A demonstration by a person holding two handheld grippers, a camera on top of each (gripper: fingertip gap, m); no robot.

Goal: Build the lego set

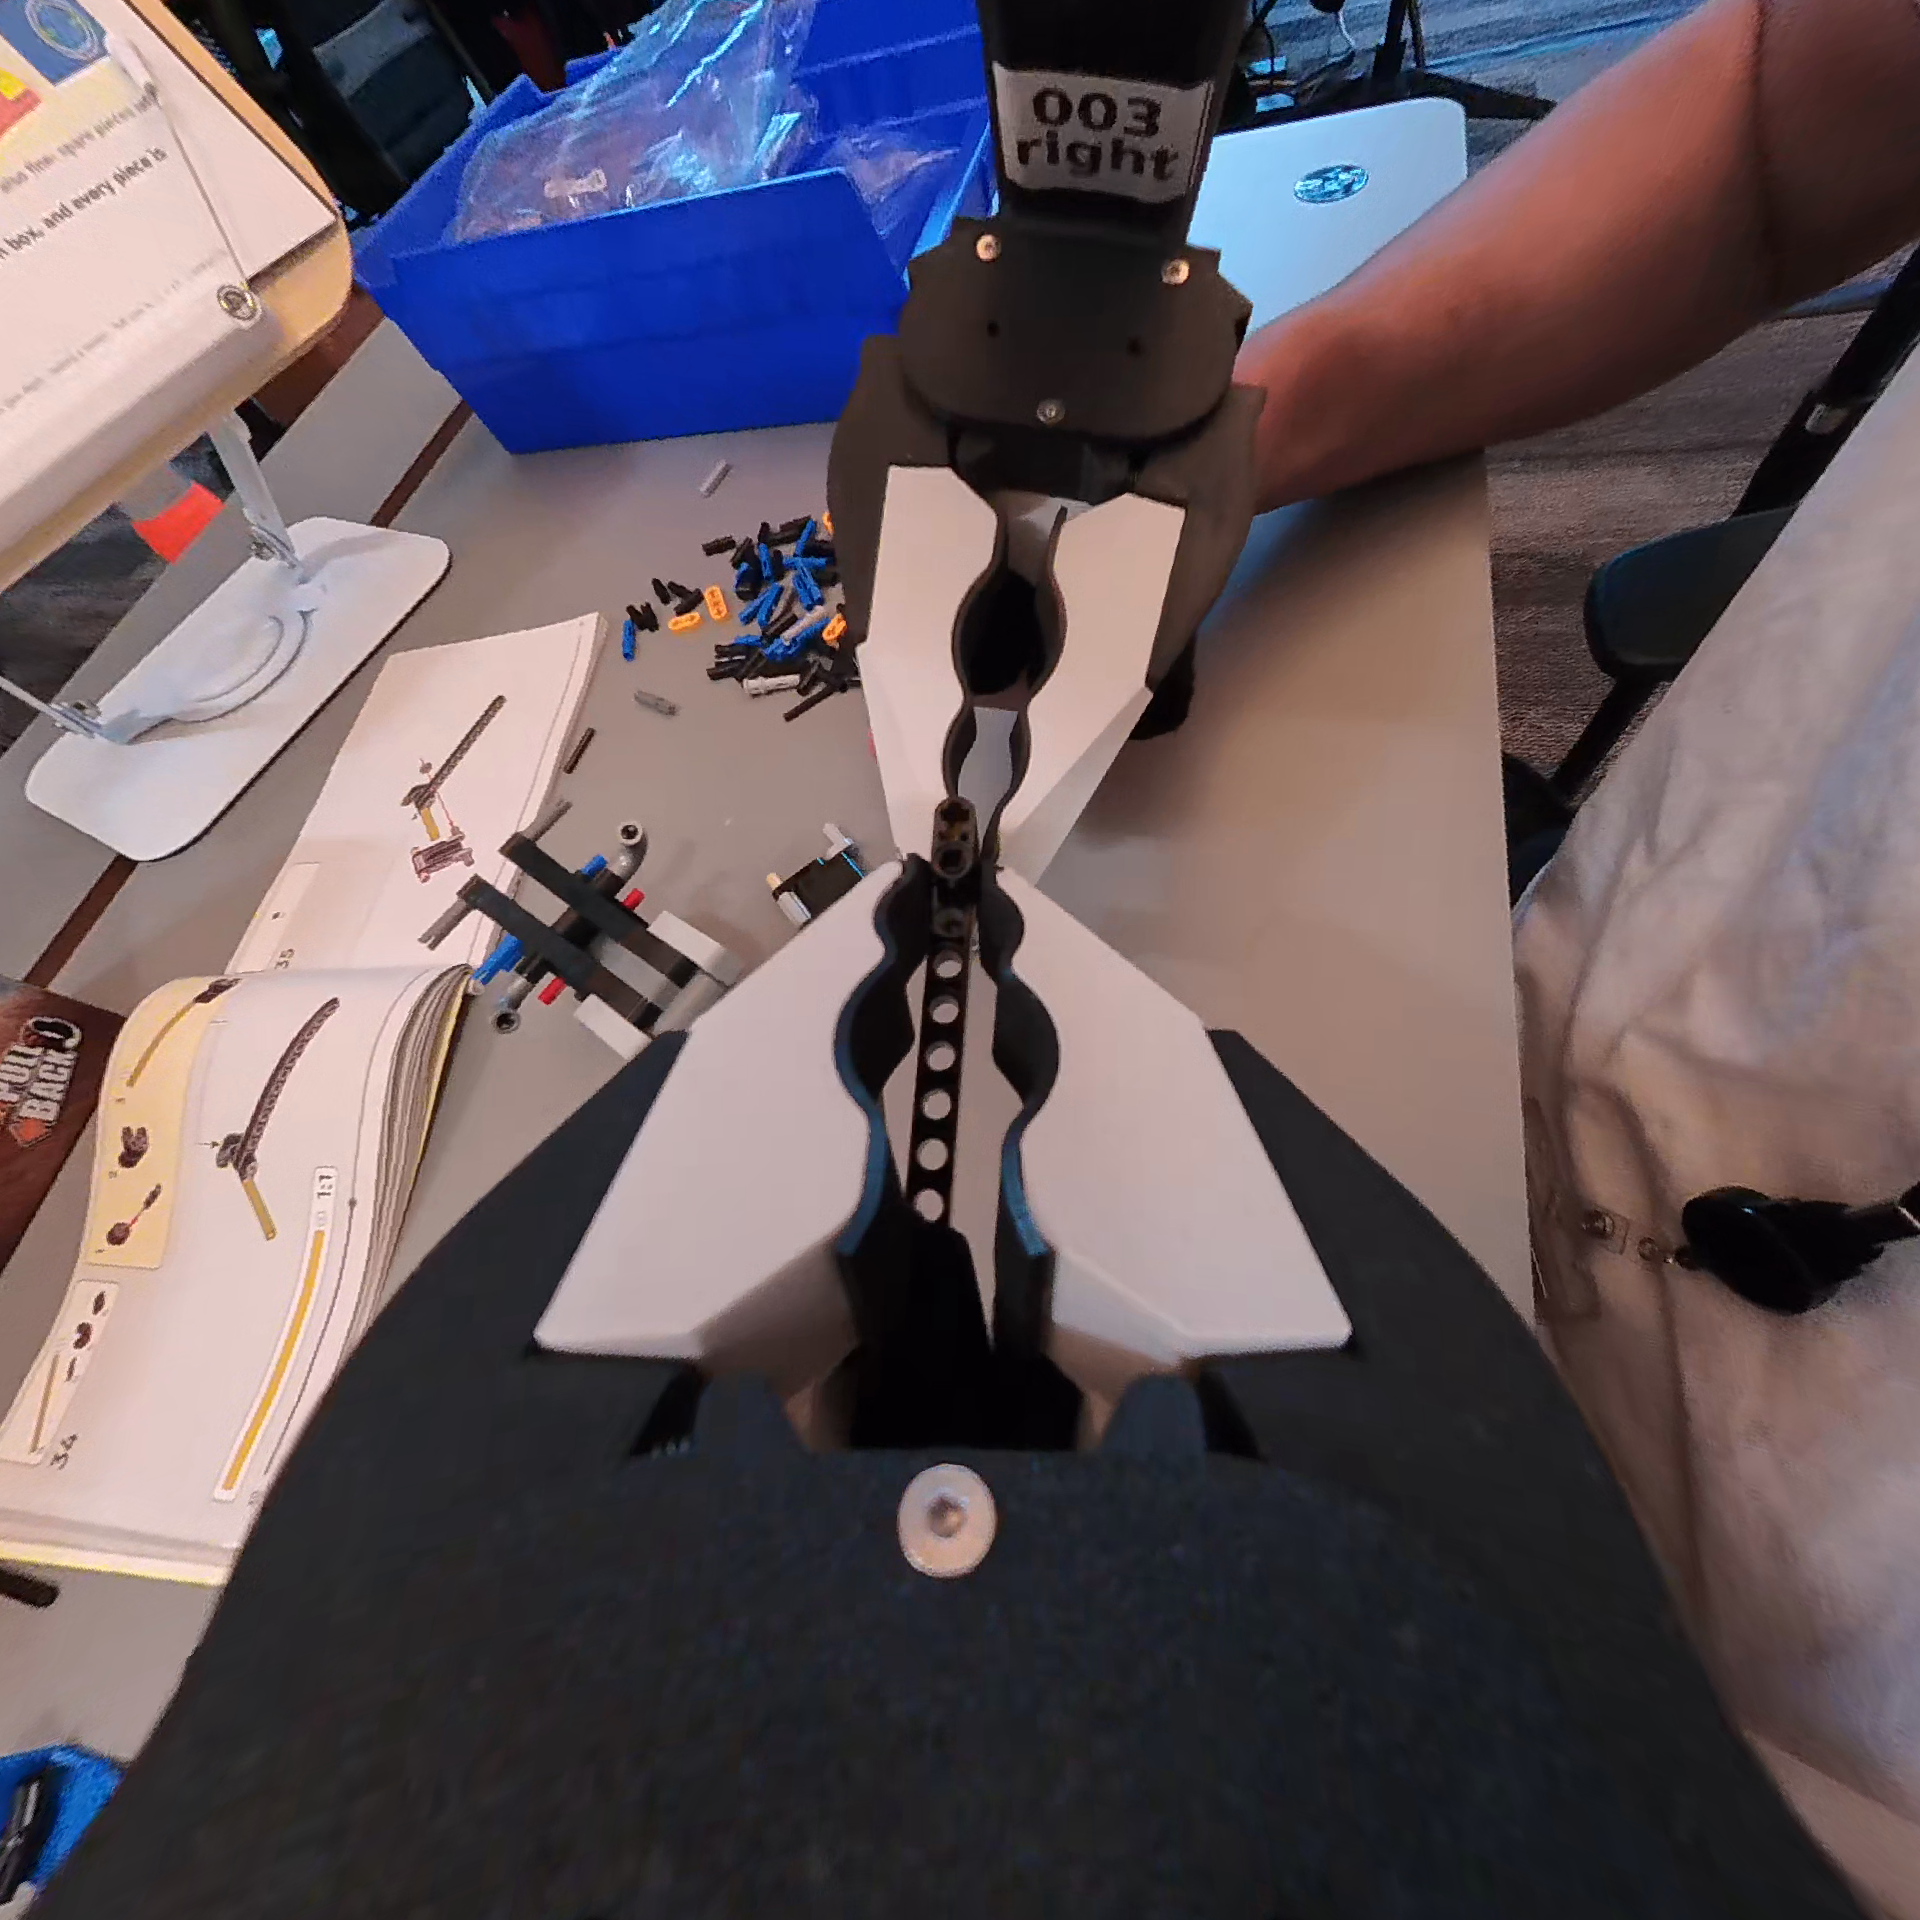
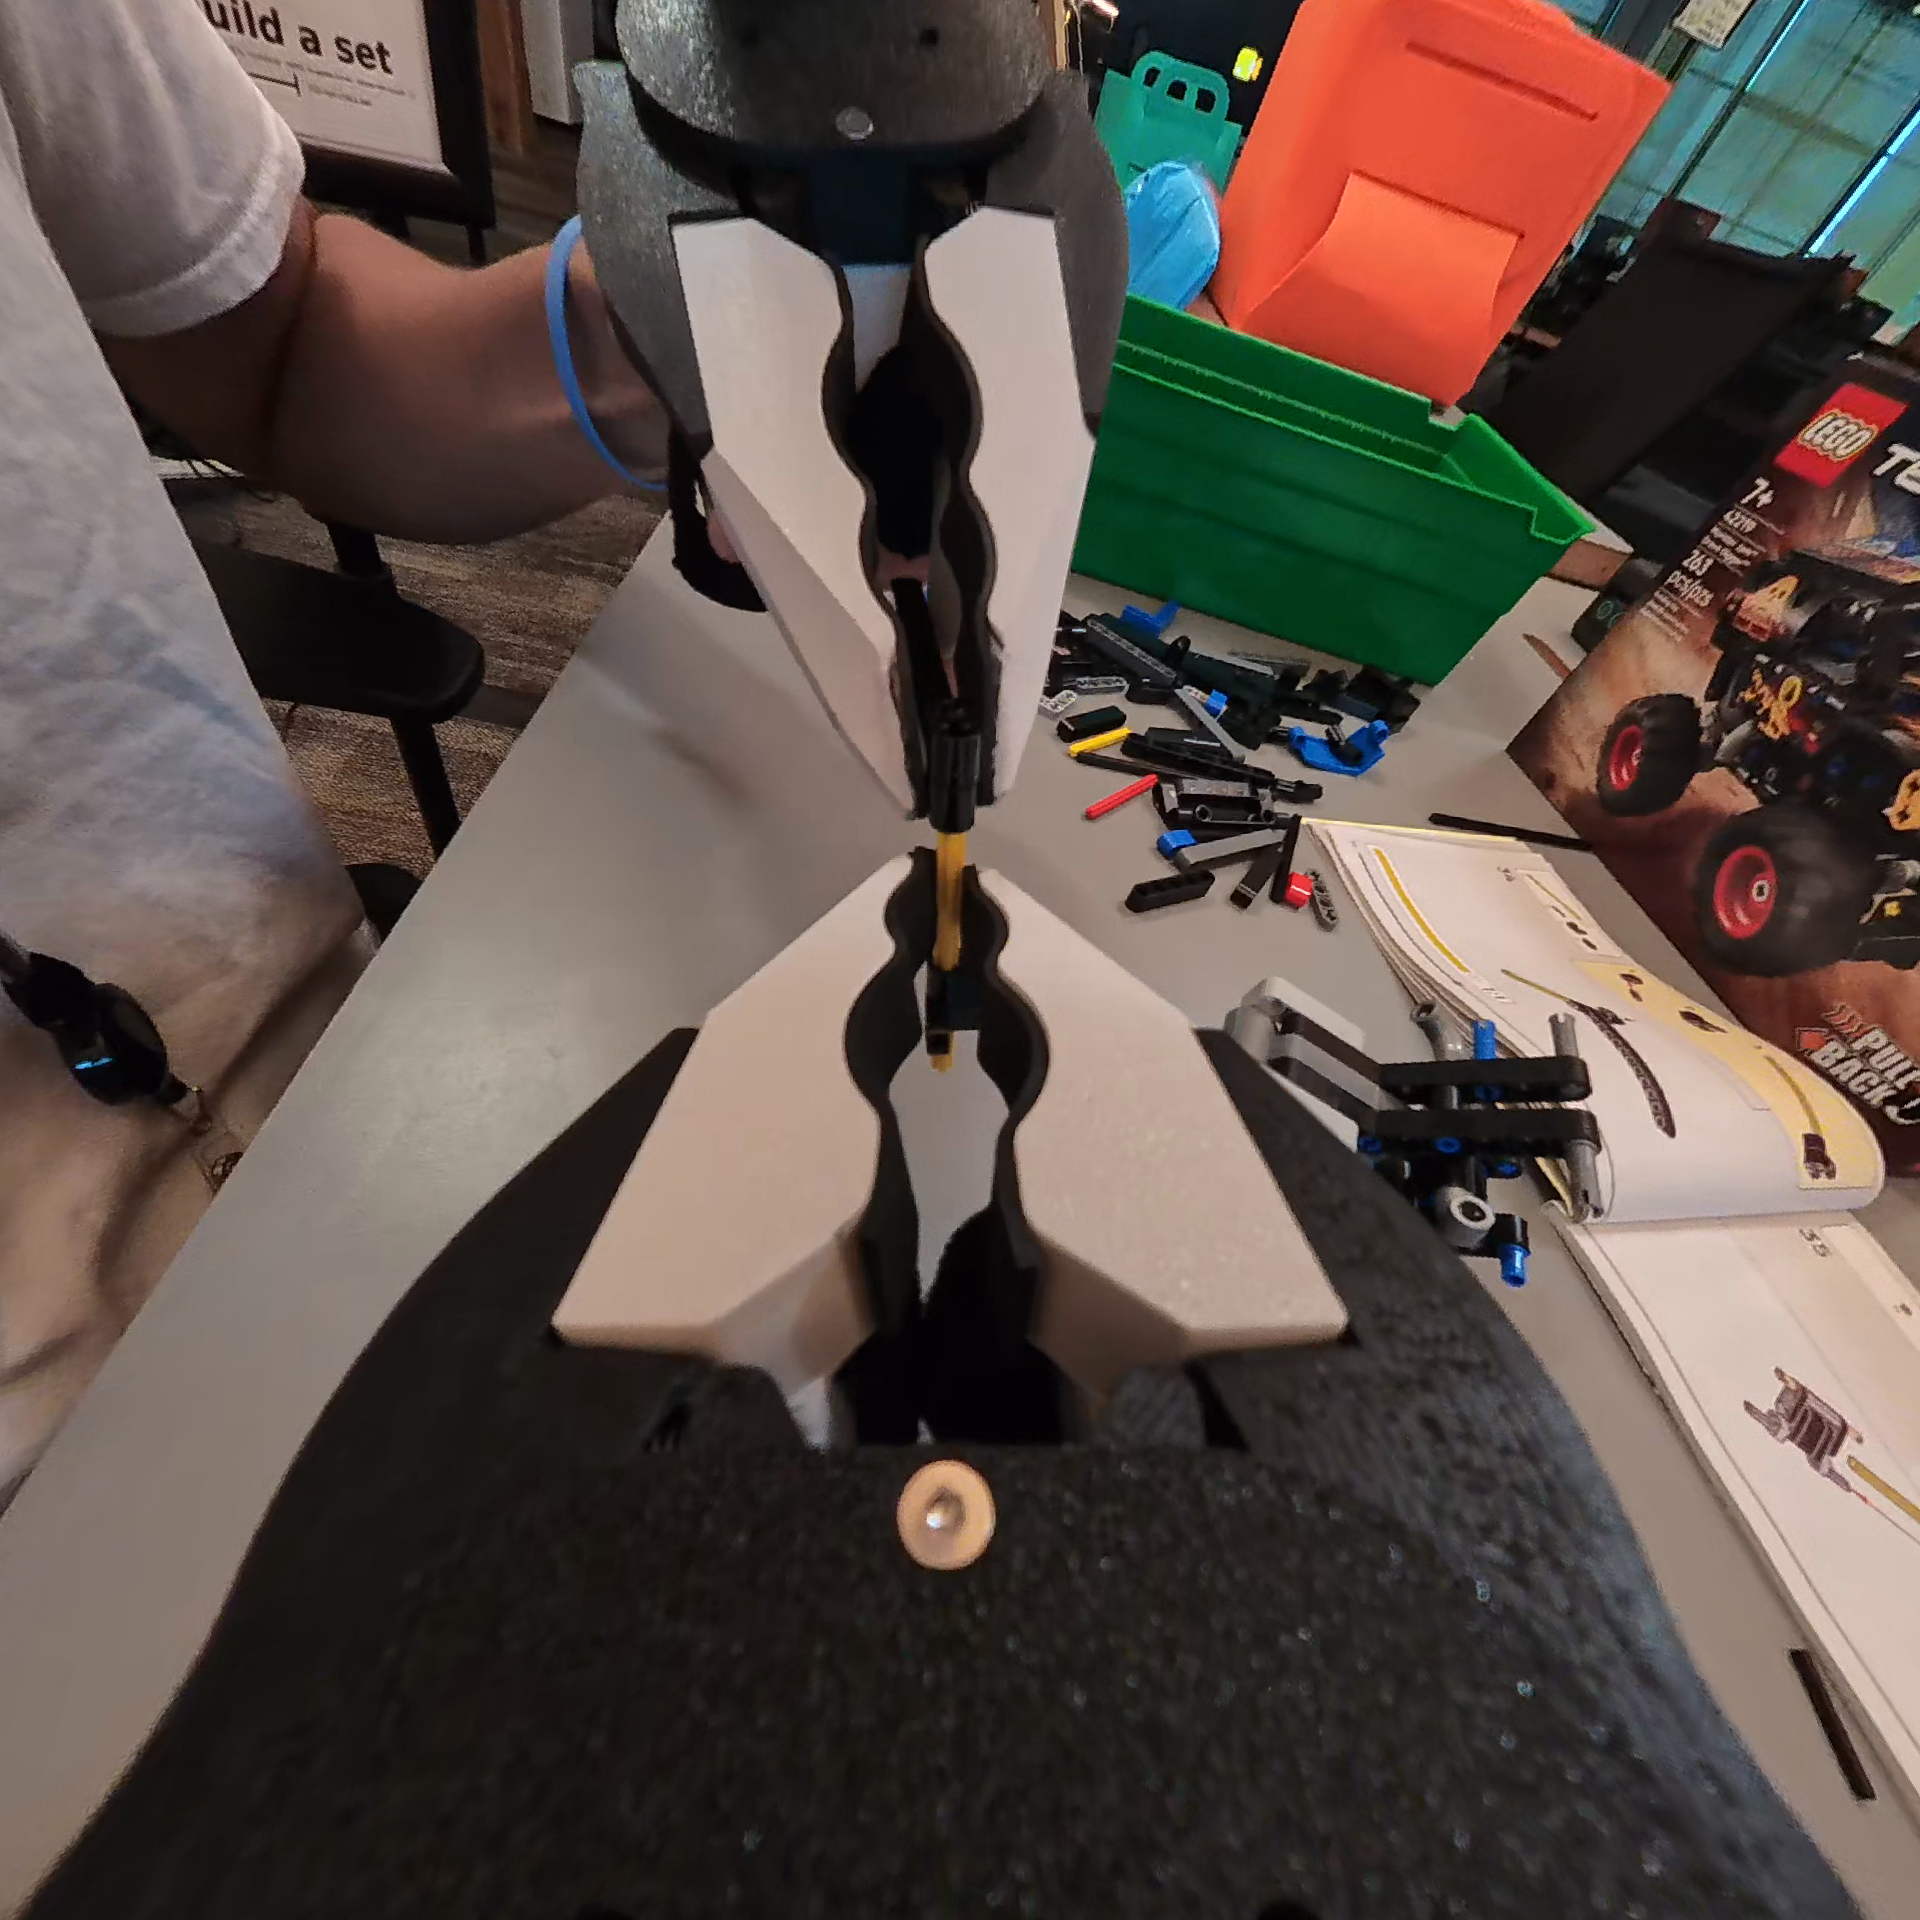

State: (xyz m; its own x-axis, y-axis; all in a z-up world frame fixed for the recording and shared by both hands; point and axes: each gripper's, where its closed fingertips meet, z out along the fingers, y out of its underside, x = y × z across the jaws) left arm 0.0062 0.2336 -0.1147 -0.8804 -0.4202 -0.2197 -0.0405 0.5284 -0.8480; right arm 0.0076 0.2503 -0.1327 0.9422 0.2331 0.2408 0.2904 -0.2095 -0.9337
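Observation:
My left gripper [image 1: 951, 873] is shut on a long black beam with holes [image 1: 940, 1039], which points forward between its fingers. My right gripper [image 2: 940, 873] is shut on a yellow axle [image 2: 948, 904] that carries a small black connector [image 2: 951, 1003]. The two grippers meet tip to tip above the grey table [image 1: 1299, 831]. In the right wrist view the axle's far end sits at the beam's black end [image 2: 954, 758], held by the left gripper [image 2: 940, 800]. In the left wrist view the right gripper [image 1: 971, 821] faces me and the axle is hidden.
A partly built black, white and blue assembly [image 1: 592, 935] [image 2: 1455, 1132] lies by the open instruction booklet [image 1: 260, 1195] [image 2: 1558, 987]. Loose pins [image 1: 769, 613] and beams [image 2: 1216, 748] lie in piles. A blue bin [image 1: 644, 281], green bin [image 2: 1299, 499], set box [image 2: 1766, 727] and stand [image 1: 239, 665] ring the table. My two grippers' fingertips are within a few centimetres of each other.

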